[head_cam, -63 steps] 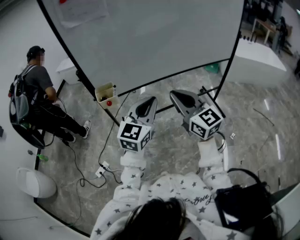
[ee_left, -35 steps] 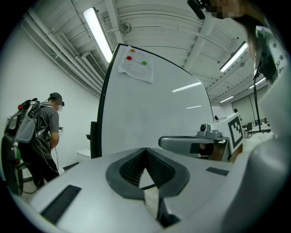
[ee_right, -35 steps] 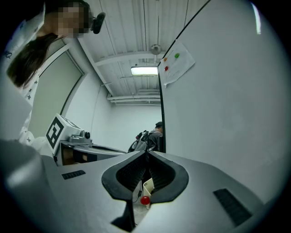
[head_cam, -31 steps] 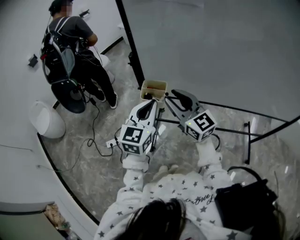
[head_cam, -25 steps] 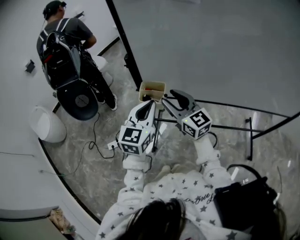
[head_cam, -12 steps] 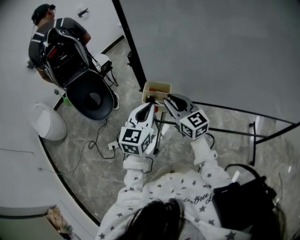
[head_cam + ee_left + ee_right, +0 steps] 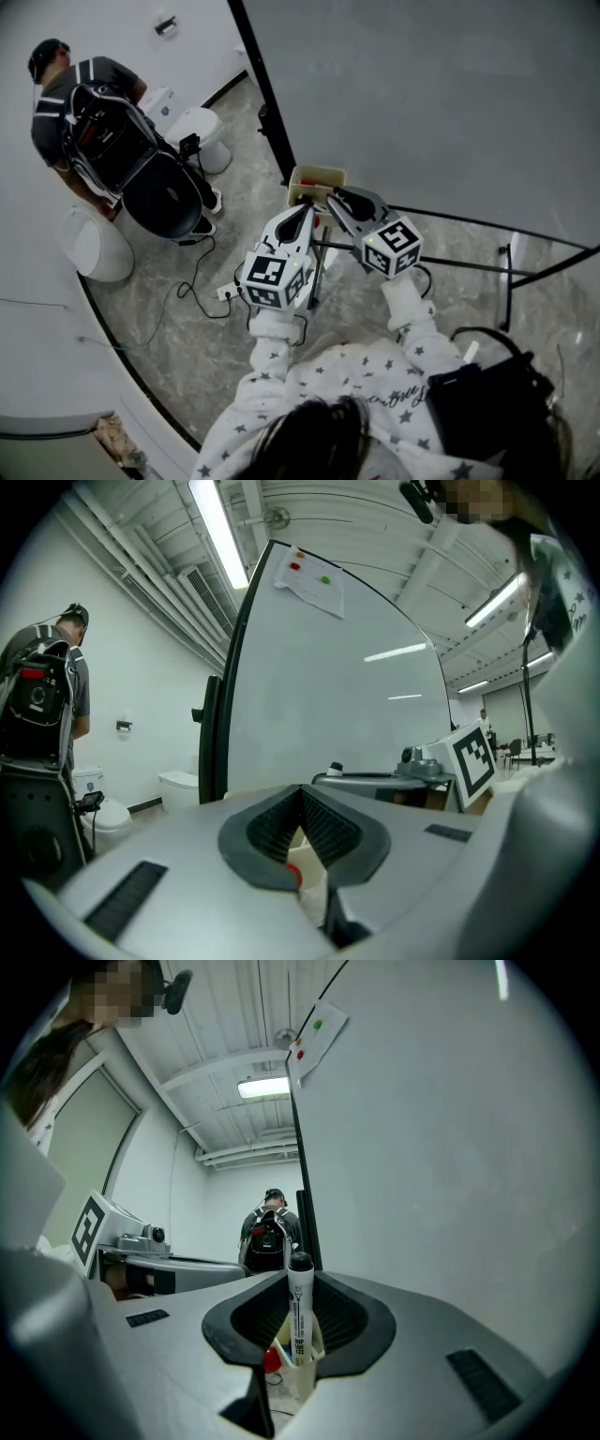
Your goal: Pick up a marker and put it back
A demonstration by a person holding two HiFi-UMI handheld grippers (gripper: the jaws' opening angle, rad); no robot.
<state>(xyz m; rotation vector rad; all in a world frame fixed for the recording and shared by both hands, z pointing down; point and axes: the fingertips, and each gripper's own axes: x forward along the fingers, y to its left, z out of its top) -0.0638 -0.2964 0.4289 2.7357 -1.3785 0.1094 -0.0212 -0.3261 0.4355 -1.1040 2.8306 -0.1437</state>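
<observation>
White-barrelled marker [image 7: 299,1312], black cap uppermost: stood upright in the beige holder [image 7: 319,172] at the whiteboard [image 7: 422,94] frame, so the upper barrel is offered for a side grip. Right gripper [image 7: 330,199]: jaws have just been closing, and the pads are pressed on the barrel from both sides; lift-out is judged next. Left gripper [image 7: 306,208]: jaws together, nothing held, parked beside the holder, clear of the pick.

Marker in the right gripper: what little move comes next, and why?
Probably lift the marker straight up. The right gripper has just been closing its jaws and now pinches it, while it stands upright with its lower end in the holder box.
</observation>
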